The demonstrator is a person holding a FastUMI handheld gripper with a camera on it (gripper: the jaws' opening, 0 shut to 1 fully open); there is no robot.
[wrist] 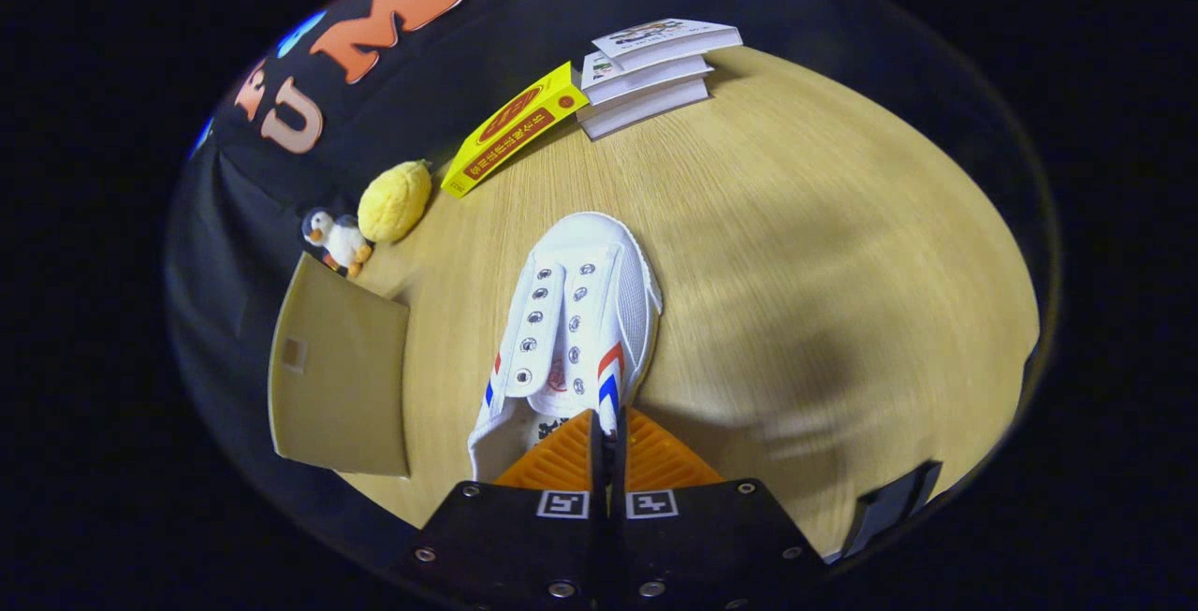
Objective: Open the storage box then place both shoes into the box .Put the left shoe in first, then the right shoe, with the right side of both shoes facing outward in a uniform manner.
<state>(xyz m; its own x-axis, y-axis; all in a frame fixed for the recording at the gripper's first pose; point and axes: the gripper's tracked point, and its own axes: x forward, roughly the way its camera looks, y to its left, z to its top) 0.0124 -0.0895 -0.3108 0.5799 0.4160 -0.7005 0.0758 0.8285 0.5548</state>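
While the shoe hangs in the grip, progress: mid-task by my reading; no shoe seen boxed yet.
Hand-held gripper [608, 429]: fingers pinched together on the white shoe [571, 330] at its heel-side collar, toe pointing away.
Storage box: beige panel [342, 386] just left of the shoe, probably its flap.
Left to do: boxing; which shoe this is, cannot tell.
Around: penguin toy [335, 239], yellow plush [395, 202], yellow carton [513, 127], book stack [650, 73] along the far surface [824, 246]; none stands between shoe and panel.

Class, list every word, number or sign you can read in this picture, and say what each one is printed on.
Nothing here can be quoted with confidence.
Yellow box: red print, too blurred to read.
Stacked books: cover print too small to read.
White shoe, pinched at its side by the tongs: dark inner marks, unreadable.
Tongs: square black-and-white markers, no words.
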